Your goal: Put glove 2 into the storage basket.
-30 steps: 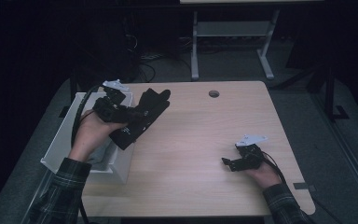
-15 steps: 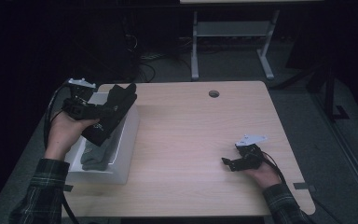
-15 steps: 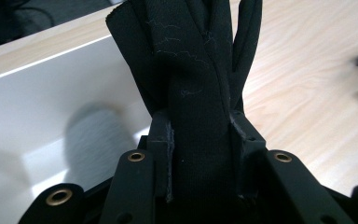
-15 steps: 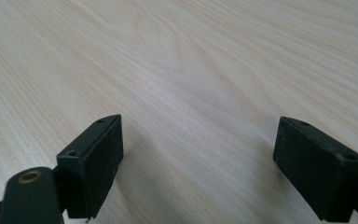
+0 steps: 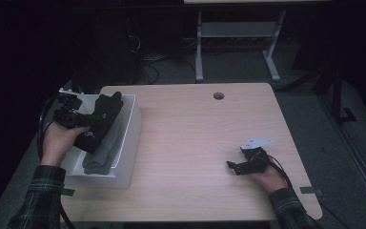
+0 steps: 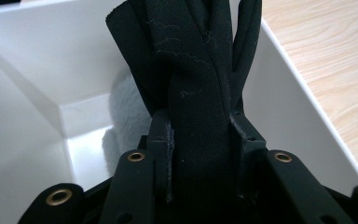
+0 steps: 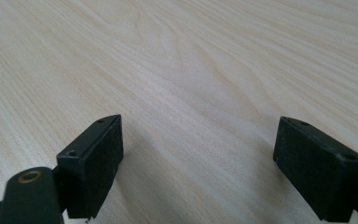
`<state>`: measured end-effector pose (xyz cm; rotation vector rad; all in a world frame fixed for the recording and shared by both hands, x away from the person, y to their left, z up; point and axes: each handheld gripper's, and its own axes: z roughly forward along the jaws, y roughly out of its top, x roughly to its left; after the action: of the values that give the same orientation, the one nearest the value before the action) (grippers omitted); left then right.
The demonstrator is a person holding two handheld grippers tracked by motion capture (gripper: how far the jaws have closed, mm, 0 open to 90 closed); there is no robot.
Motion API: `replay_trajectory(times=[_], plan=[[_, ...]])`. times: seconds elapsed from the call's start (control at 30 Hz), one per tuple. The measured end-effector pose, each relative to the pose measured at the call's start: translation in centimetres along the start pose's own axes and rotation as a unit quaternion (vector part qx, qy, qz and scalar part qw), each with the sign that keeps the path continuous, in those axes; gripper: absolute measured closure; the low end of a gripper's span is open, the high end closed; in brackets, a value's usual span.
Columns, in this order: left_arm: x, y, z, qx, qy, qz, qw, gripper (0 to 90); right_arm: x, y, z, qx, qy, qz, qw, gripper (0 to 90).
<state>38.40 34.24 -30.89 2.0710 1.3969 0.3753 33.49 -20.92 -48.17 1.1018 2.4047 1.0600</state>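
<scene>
The left gripper (image 5: 91, 125) clamps a black folded cloth (image 6: 193, 79) over the white bin (image 5: 129, 138) — the right gripper (image 5: 236, 167) rests on the table (image 5: 195, 143), jaws wide apart and empty.

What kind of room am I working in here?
Probably a lab or office workroom: a plain wooden desk with a cable hole, loose cables on grey carpet, and the metal legs of another desk behind.

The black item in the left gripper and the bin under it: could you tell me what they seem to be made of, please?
Black item: soft knitted fabric, matte, probably a folded garment; it creases, bulges between the pads and shows stray threads. Bin: likely plastic, smooth white and slightly glossy, with thin stiff walls and sharp corners.
</scene>
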Motion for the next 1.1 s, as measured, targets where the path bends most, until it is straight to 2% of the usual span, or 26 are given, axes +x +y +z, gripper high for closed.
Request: replay_trajectory(times=[0.4, 0.73, 0.83, 0.9, 1.0, 1.1], plan=[[1.6, -1.7, 2.8, 0.015, -0.001, -0.033, 0.9993, 65.5, 0.0, 0.0, 0.0, 0.0, 0.0, 0.0, 1.0, 15.7], [2.0, -2.3, 4.3, 0.026, -0.004, -0.039, 0.9989, 62.6, 0.0, 0.0, 0.0, 0.0, -0.001, 0.001, 1.0, 15.7], [1.8, -2.5, 5.2, 0.04, -0.009, -0.034, 0.9986, 58.5, 0.0, 0.0, 0.0, 0.0, -0.001, 0.001, 1.0, 15.7], [1.7, -2.6, 5.6, 0.046, -0.006, -0.029, 0.9985, 52.1, 0.0, 0.0, 0.0, 0.0, -0.001, 0.001, 1.0, 15.7], [1.5, -2.6, 6.0, 0.044, 0.008, -0.022, 0.9988, 43.7, 0.0, 0.0, 0.0, 0.0, -0.001, 0.001, 1.0, 15.7], [1.5, -2.5, 6.0, 0.04, 0.012, -0.024, 0.9988, 40.7, 0.0, 0.0, 0.0, 0.0, -0.001, 0.001, 1.0, 15.7]])
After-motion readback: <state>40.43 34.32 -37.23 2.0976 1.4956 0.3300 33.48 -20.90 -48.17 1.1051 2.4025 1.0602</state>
